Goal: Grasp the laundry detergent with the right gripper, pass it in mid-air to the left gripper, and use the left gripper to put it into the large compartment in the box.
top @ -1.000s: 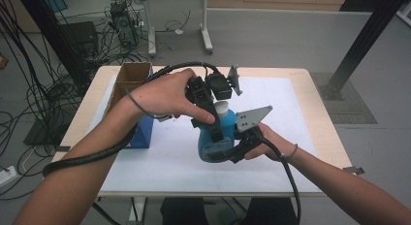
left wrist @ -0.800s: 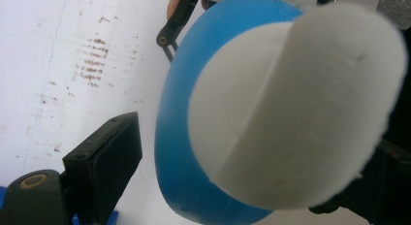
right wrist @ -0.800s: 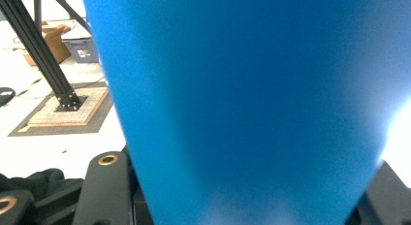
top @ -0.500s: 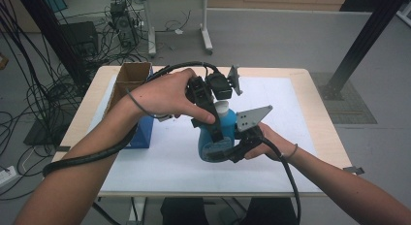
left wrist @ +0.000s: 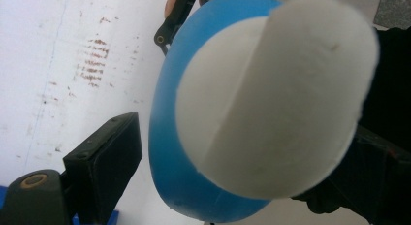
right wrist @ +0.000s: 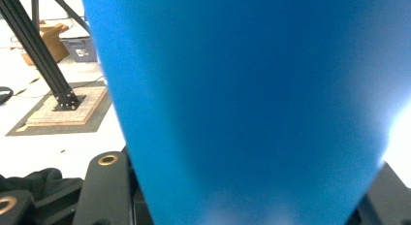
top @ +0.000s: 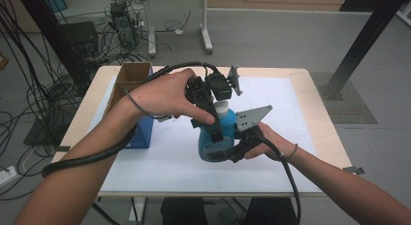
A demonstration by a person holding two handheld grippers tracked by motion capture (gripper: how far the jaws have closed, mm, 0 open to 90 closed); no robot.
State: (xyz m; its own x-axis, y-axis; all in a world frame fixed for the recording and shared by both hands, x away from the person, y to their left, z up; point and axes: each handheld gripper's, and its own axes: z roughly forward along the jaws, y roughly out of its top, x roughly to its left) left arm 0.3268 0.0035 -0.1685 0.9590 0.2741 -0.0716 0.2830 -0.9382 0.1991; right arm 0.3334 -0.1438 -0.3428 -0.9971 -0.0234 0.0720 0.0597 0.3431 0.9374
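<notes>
A blue bottle [top: 216,140] with a white cap [top: 221,107] is held tilted above the white sheet in the high view. My right gripper [top: 229,150] comes in from the right and is shut on the bottle's lower body, whose blue wall [right wrist: 242,99] stands between my jaws in the right gripper view. My left gripper [top: 219,119] reaches down from above around the neck. In the left gripper view the cap [left wrist: 276,99] sits between its jaws. The left finger [left wrist: 104,167] stands apart from it, with a strip of blue showing between. The other jaw is partly hidden behind the cap.
An open cardboard box [top: 130,74] and a blue box [top: 143,134] stand at the table's left side. A white sheet [top: 291,104] covers most of the wooden table [top: 322,118]. Cables lie on the floor at left, and a black post [top: 358,40] stands at far right.
</notes>
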